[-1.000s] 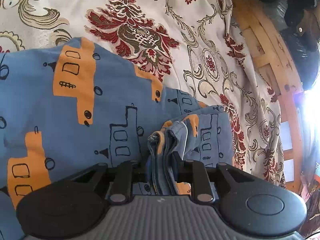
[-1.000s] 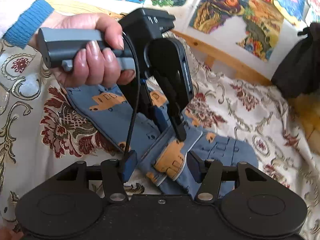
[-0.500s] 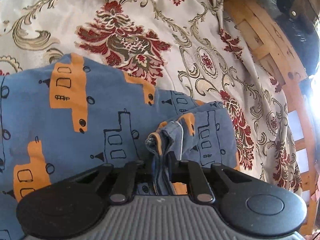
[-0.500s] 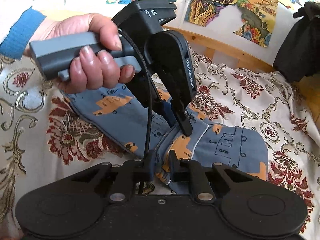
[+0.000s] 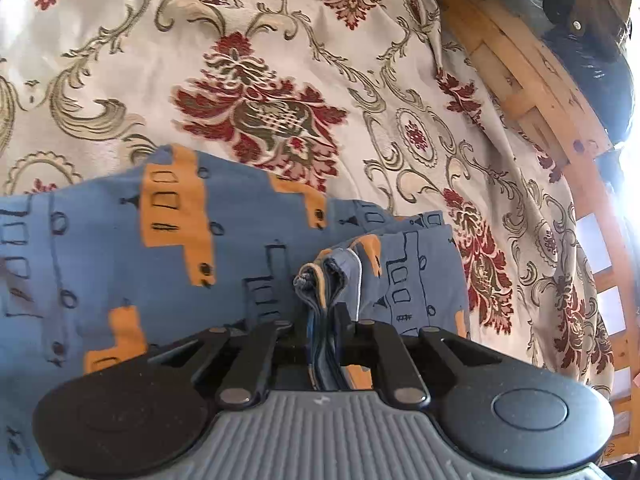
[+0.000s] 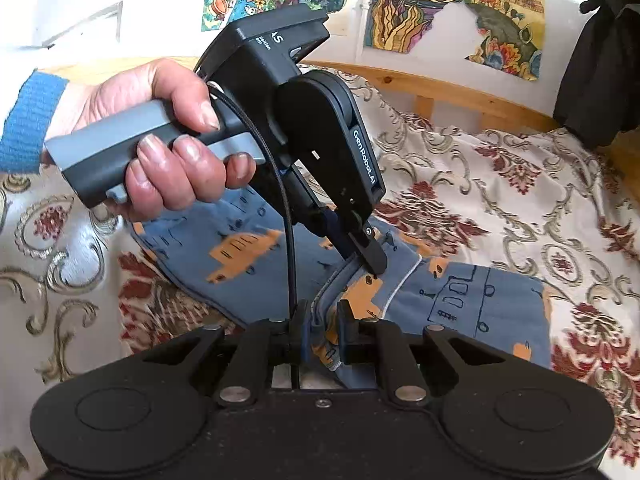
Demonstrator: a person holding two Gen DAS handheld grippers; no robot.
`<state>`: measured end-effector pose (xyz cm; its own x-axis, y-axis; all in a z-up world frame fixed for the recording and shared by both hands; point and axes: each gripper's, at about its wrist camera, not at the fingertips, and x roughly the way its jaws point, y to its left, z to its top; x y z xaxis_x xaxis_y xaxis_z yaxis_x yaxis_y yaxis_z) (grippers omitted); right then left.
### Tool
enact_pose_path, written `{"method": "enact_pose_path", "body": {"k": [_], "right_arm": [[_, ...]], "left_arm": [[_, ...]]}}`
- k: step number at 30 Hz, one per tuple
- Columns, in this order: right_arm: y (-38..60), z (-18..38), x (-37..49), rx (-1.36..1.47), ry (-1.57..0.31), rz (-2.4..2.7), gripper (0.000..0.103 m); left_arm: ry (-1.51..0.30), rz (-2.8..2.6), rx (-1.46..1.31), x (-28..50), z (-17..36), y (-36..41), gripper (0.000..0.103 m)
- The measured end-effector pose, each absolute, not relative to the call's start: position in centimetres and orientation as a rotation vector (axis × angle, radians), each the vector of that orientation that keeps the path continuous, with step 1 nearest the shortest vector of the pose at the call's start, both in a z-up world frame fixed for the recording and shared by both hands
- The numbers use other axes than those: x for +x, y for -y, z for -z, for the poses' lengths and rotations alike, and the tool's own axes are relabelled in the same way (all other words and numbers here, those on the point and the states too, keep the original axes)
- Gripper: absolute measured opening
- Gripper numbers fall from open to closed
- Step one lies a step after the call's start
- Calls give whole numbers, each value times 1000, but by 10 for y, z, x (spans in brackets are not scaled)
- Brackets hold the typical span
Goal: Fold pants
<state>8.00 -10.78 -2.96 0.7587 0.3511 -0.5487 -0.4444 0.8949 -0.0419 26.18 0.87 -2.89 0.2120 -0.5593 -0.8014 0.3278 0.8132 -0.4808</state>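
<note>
Blue pants [image 5: 120, 248] printed with orange vehicles lie on a floral bedspread [image 5: 256, 80]. In the left wrist view my left gripper [image 5: 322, 322] is shut on a bunched edge of the pants, several layers standing between its fingers. The right wrist view shows the pants [image 6: 472, 300] again, with my right gripper [image 6: 320, 318] shut on a nearby part of the same edge. The left gripper [image 6: 370, 258] appears there too, held by a hand [image 6: 160, 148] in a blue sleeve, its tips pinching the cloth just beyond my right gripper.
A wooden bed frame [image 5: 532, 80] runs along the right side, and its rail [image 6: 440, 88] lines the back wall. Colourful pictures [image 6: 420, 0] hang on that wall. A dark garment [image 6: 600, 60] hangs at the far right.
My right gripper has shut on the pants edge; one second ago it stood open. Both grippers have lifted, pulling the pinched edge up off the bedspread.
</note>
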Motion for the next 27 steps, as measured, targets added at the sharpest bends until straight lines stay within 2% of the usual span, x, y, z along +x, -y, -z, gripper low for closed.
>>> {"method": "enact_pose_path", "body": {"k": [24,26,27], "right_arm": [[39,30,118,-114,-597,-586,13],[36,34,120,-128,-622,-595,14],[37,35,120,-130,-628,-599,16]], "left_arm": [[-1199,503,-161,273,26,-74,11],[-1207,495,-151,273,31,-73,13],[-1210,488,-147,273,32,-74,18]]}}
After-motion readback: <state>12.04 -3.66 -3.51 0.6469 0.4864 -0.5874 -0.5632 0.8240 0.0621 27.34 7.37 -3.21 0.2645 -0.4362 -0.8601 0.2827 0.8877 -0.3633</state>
